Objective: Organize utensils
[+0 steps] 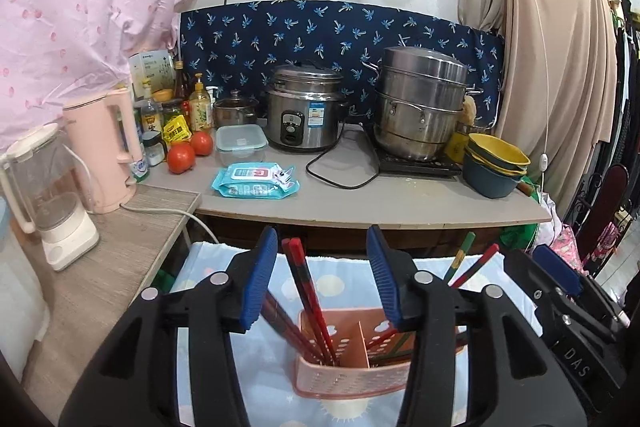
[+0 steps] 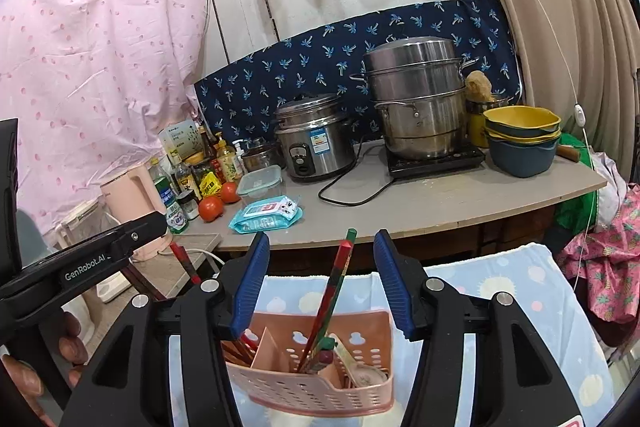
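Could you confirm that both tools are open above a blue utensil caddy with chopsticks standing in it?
The colour is wrong: the utensil caddy is pink, as the right wrist view shows. The rest holds: the left tool and right tool are open, and the chopsticks stand inside.

You had a pale blue patterned towel [image 2: 520, 291] spread as the surface. On it stood the pink utensil caddy [image 2: 320, 387]

A pink perforated utensil holder [image 2: 316, 387] stands on the pale blue patterned cloth, split by dividers. Red-and-black chopsticks [image 1: 308, 291] lean upright in its left compartment; a red-and-green pair [image 2: 334, 291] leans in the next.
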Demonstrator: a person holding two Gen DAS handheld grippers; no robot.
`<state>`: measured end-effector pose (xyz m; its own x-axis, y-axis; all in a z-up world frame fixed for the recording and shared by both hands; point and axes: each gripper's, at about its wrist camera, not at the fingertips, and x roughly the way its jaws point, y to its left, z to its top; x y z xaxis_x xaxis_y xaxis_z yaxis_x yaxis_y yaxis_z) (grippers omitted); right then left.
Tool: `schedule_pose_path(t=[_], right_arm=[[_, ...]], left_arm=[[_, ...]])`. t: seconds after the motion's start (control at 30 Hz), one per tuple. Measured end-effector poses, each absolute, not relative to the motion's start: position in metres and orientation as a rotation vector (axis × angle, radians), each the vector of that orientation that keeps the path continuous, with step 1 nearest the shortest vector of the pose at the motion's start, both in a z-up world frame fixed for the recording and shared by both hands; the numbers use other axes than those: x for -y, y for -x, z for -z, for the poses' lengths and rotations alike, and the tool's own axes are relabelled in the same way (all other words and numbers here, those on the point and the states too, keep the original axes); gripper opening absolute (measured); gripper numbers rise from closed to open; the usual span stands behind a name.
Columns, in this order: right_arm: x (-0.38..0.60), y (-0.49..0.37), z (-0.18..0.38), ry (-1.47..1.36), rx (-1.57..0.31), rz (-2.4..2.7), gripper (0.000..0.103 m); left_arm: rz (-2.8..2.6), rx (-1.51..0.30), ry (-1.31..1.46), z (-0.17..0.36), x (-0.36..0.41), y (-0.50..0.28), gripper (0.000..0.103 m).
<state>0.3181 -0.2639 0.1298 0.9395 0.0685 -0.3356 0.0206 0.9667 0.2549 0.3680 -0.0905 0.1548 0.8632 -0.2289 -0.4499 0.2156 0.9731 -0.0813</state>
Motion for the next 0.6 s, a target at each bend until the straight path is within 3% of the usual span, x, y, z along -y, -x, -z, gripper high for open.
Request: schedule_pose_path(t=[0.6], right_arm=[[0.228, -0.242, -0.091, -0.118, -0.487, -0.011, 0.062]], left_arm=[[0.183, -0.646, -0.033, -0.084, 0.085, -0.294, 0.066]])
